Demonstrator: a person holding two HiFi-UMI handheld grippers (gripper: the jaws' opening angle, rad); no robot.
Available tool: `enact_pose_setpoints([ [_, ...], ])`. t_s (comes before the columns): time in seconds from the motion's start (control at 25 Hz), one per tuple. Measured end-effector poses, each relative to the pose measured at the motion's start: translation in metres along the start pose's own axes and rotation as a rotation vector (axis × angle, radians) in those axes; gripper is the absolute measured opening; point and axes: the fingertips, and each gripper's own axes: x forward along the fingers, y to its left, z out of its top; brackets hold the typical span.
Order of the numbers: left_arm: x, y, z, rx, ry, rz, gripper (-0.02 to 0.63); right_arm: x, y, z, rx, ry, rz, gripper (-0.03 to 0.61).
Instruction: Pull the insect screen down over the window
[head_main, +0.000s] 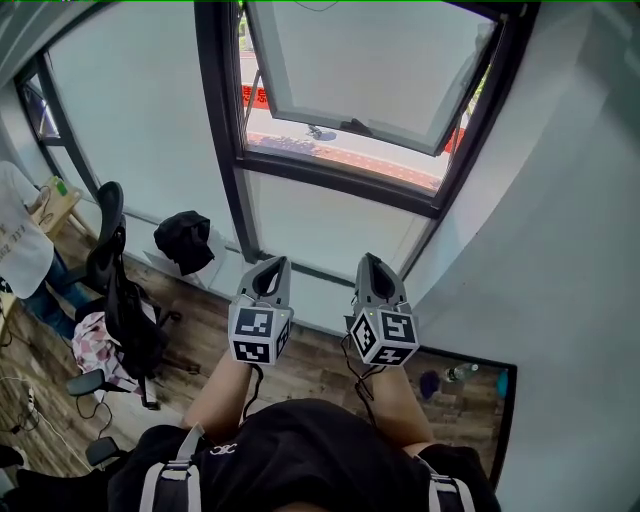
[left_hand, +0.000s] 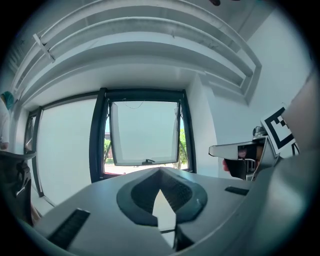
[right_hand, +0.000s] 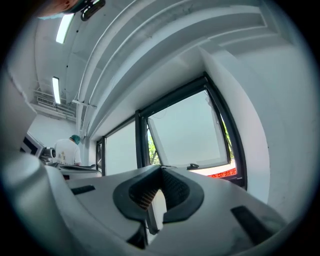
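Note:
The window (head_main: 215, 120) has a dark frame, and its top-hung sash (head_main: 370, 60) is swung outward with a small handle (head_main: 345, 128) on its lower rail. The sash also shows in the left gripper view (left_hand: 145, 132) and the right gripper view (right_hand: 192, 132). A thin cord (left_hand: 134, 105) hangs at the top of the opening; I see no screen drawn over it. My left gripper (head_main: 270, 262) and right gripper (head_main: 372, 260) are side by side below the sash, pointing at the fixed pane. In their own views, both the left gripper (left_hand: 160, 171) and the right gripper (right_hand: 161, 170) are shut and empty.
An office chair (head_main: 110, 250) with a black backpack stands at the left, a pink bag (head_main: 95, 345) beside it. A black bundle (head_main: 185, 240) lies by the sill. A person (head_main: 20, 240) stands at the far left. A white wall (head_main: 570, 250) closes the right side.

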Motion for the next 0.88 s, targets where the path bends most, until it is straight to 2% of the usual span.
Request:
enact_pose_setpoints([
  [0.2, -0.002, 0.014, -0.003, 0.002, -0.014, -0.029, 0.012, 0.000, 0.009, -0.002, 0.000, -0.022, -0.013, 0.003],
  [0.44, -0.002, 0.028, -0.006, -0.020, -0.015, -0.050, 0.012, 0.009, 0.016, -0.015, 0.023, 0.030, -0.002, 0.003],
  [0.72, 0.027, 0.053, -0.023, -0.021, 0.015, -0.019, 0.012, 0.043, -0.003, -0.018, -0.006, 0.010, -0.045, 0.005],
  [0.88, 0.057, 0.068, -0.030, -0.014, 0.026, 0.001, 0.012, 0.075, -0.019, -0.023, 0.017, 0.001, -0.041, 0.005],
])
